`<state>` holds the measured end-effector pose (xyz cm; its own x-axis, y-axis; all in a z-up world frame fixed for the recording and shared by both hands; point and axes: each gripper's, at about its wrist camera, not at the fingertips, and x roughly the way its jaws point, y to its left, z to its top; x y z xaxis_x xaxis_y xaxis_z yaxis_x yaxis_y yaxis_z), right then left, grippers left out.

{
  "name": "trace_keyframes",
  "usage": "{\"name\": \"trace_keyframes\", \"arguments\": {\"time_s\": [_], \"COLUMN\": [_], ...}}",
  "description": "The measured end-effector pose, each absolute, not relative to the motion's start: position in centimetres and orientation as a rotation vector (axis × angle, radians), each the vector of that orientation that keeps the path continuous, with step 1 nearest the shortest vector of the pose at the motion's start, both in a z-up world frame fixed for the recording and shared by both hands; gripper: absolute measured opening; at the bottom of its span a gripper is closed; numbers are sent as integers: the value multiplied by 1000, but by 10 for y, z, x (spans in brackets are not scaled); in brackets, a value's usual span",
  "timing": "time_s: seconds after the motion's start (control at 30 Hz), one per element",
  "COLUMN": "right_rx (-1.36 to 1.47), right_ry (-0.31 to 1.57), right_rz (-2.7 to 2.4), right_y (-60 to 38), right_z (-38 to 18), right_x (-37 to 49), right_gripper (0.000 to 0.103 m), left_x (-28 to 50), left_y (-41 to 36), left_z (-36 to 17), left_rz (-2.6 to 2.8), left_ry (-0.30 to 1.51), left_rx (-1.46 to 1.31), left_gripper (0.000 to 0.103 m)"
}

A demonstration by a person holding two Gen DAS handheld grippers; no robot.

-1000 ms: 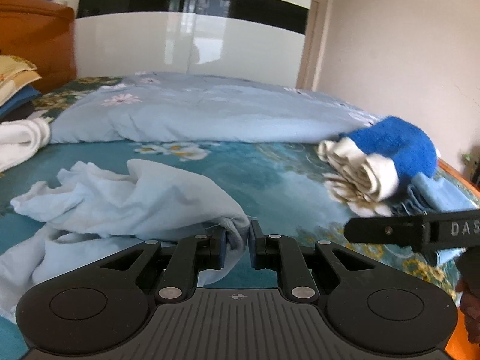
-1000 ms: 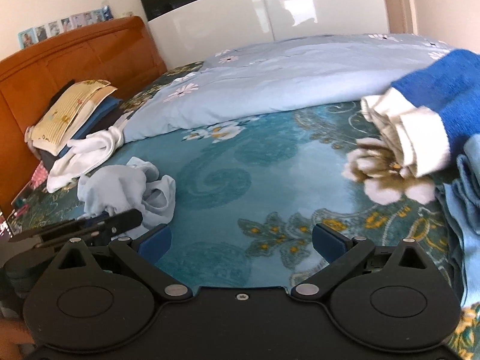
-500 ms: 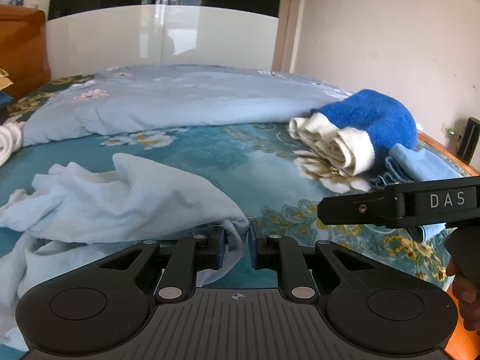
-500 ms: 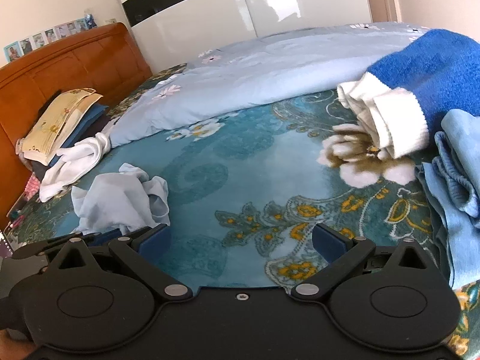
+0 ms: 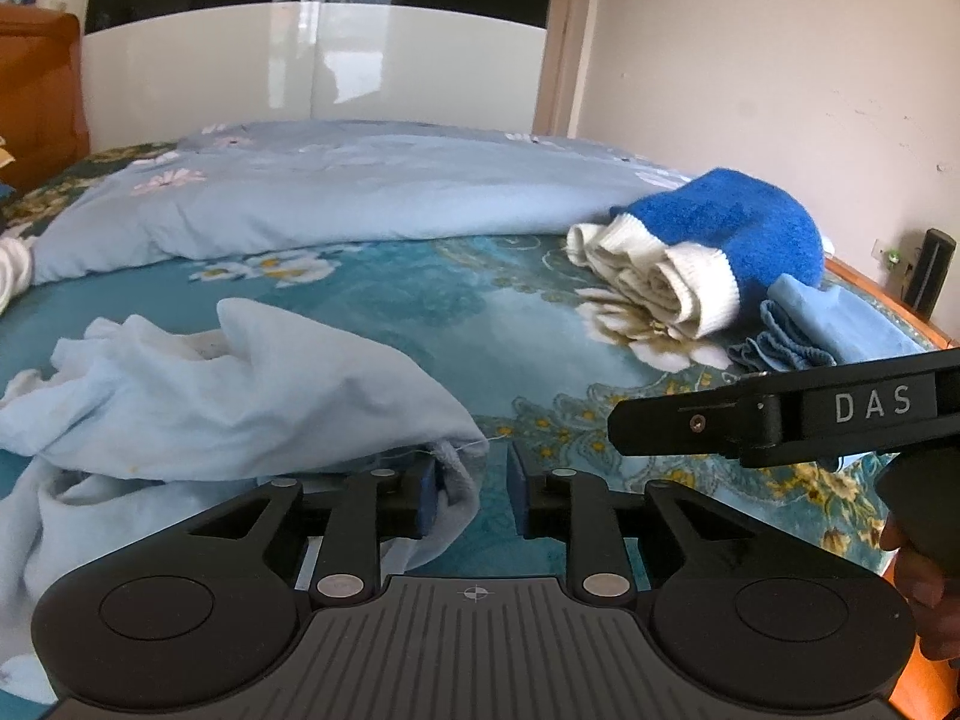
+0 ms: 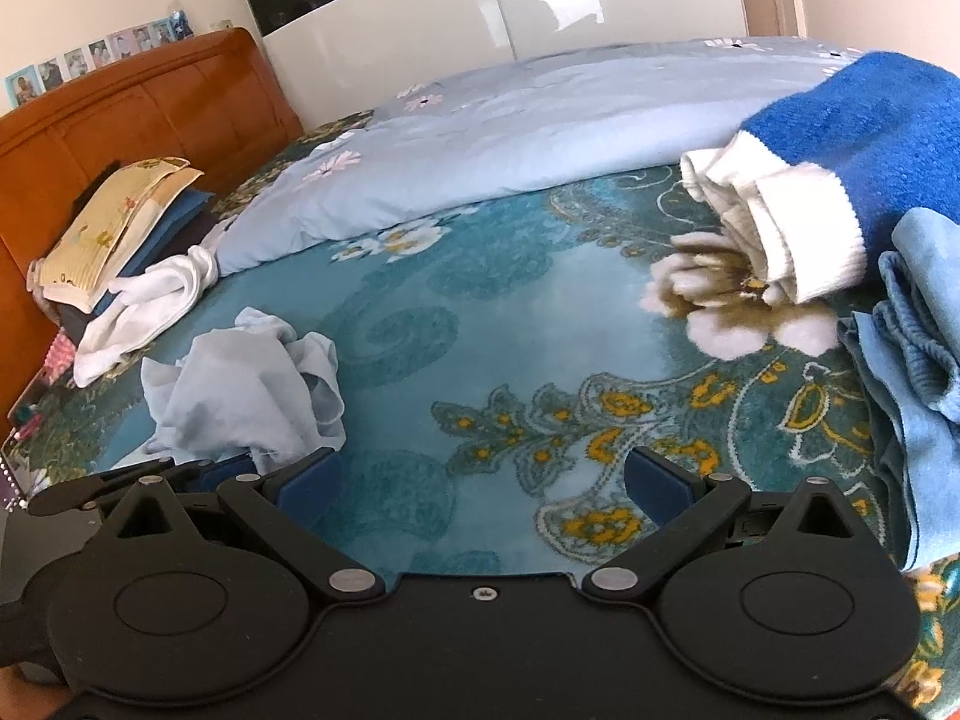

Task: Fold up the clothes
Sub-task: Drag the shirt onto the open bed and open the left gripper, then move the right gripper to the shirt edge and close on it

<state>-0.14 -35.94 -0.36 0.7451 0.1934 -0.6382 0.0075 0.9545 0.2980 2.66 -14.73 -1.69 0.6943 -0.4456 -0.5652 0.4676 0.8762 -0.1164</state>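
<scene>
In the left wrist view, the left gripper has just been opening its jaws. They now stand narrowly apart, with a corner of the crumpled pale blue cotton garment between them. The cloth lies against the left pad, while the right pad stands clear of it. The garment sprawls on the teal floral bedspread, on the near left part of it. At the far right of the bedspread lies a rolled blue and white knitted sweater, and just beside it, nearer the camera, a folded light blue cloth. The right gripper reaches in from the right, above the bedspread.

In the right wrist view, the right gripper holds its jaws wide with nothing between them, above bare bedspread. The garment lies to the left on the bedspread, touching the left gripper.
</scene>
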Motion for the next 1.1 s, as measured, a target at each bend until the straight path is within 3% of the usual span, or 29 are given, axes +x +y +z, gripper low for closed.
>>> {"name": "trace_keyframes", "arguments": {"time_s": [0.4,0.47,0.63,0.8,0.87,1.1], "right_rx": [273,271,267,257,253,251], "right_ry": [743,745,747,744,745,749], "right_rz": [106,107,104,102,100,93], "right_y": [-349,-347,-345,-341,-340,-337], "right_z": [-3,-3,-2,1,1,2], "right_x": [1,2,2,2,2,3], "right_gripper": [100,100,100,100,100,100], "left_x": [24,24,23,23,23,20], "left_y": [-134,-133,-128,-122,-120,-106], "left_z": [-10,-11,-9,-8,-7,-3], "left_rz": [-528,-525,-517,-514,-509,-485], "left_ry": [602,600,587,581,578,554], "left_rx": [-6,-10,-8,-13,-10,4], "left_gripper": [45,58,71,74,86,86]}}
